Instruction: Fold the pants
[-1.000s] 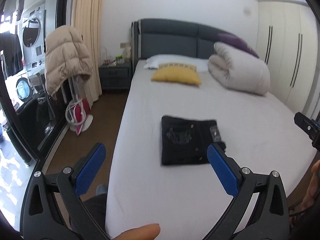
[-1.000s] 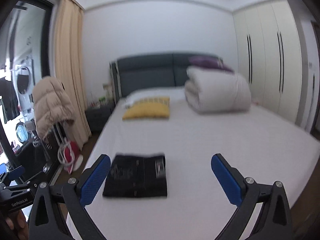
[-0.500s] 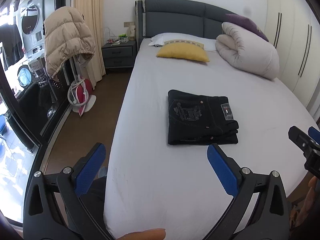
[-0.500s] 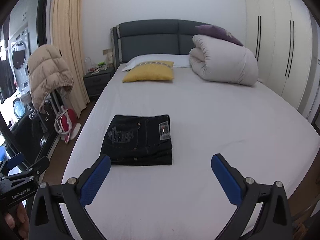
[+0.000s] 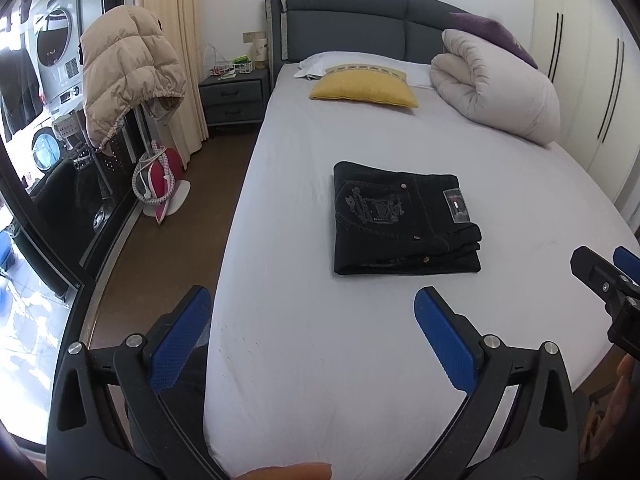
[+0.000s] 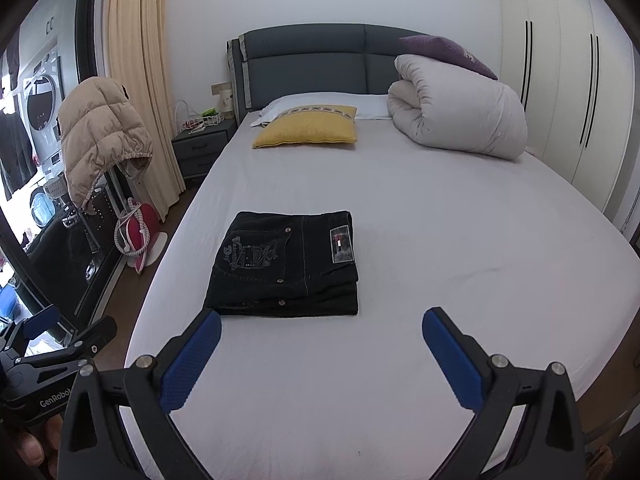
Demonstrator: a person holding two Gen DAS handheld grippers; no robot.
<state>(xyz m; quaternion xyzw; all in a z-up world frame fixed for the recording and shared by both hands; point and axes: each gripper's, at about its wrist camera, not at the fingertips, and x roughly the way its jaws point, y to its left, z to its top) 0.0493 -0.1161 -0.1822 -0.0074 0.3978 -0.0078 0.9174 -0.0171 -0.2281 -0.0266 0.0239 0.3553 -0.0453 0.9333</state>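
Note:
Black pants (image 5: 404, 220) lie folded into a flat rectangle on the white bed (image 5: 320, 360), pocket embroidery and label facing up; they also show left of centre in the right wrist view (image 6: 286, 264). My left gripper (image 5: 312, 312) hovers open above the bed's near edge, short of the pants, with nothing between its blue pads. My right gripper (image 6: 322, 334) is open too, held above the sheet just in front of the pants and holding nothing. Each gripper shows at the edge of the other's view.
A yellow pillow (image 6: 308, 126), a rolled white duvet (image 6: 456, 118) and a purple cushion lie by the grey headboard. Left of the bed are a nightstand (image 5: 234, 96), a beige jacket (image 5: 128, 76) on a stand and brown floor. Wardrobe doors (image 6: 560, 92) line the right wall.
Both cameras have tilted down and drawn slightly nearer the bed, so the folded pants sit larger and sharper in view. The pants have not moved. Both grippers stay open.

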